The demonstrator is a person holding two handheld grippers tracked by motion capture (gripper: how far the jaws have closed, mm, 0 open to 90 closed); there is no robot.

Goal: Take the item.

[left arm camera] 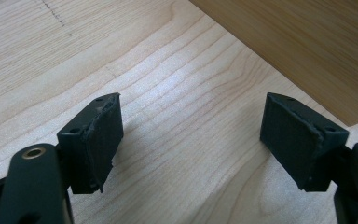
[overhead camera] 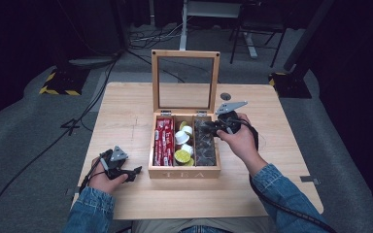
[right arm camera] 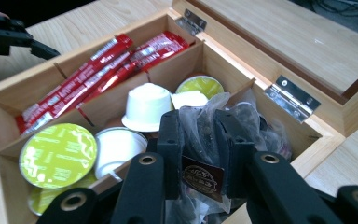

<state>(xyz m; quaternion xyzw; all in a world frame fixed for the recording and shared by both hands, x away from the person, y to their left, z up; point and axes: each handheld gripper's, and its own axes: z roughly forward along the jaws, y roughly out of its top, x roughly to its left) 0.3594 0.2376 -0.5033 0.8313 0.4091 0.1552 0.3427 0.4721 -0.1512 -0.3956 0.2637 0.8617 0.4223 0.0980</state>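
- Wooden tea box (overhead camera: 184,171) sits mid-counter (overhead camera: 126,104), lid (overhead camera: 185,80) propped upright on its hinges. A knock from the right hand (overhead camera: 240,141) as it works could drop the lid onto the right gripper (right arm camera: 199,140) and its load.
- Right gripper's fingers (right arm camera: 170,135) are pinched tight on a clear tea bag sachet (right arm camera: 200,175) with a dark label, just above the box's right-hand compartment (overhead camera: 206,145), where more sachets lie. The grip seems to catch only crinkled film; it could slip out, or tear.
- Neighbouring sachets (right arm camera: 256,121) lie against the held one. Cannot tell if any is snagged; if so, it may be dragged out and spill onto the counter.
- Coffee capsules (right arm camera: 147,106) in the middle compartment sit loose, some tipped. A brush from the fingers could topple them further.
- Left gripper (left arm camera: 191,140) rests on the counter left of the box, fingers wide apart and empty; low risk, save its cable (overhead camera: 90,170) catching.
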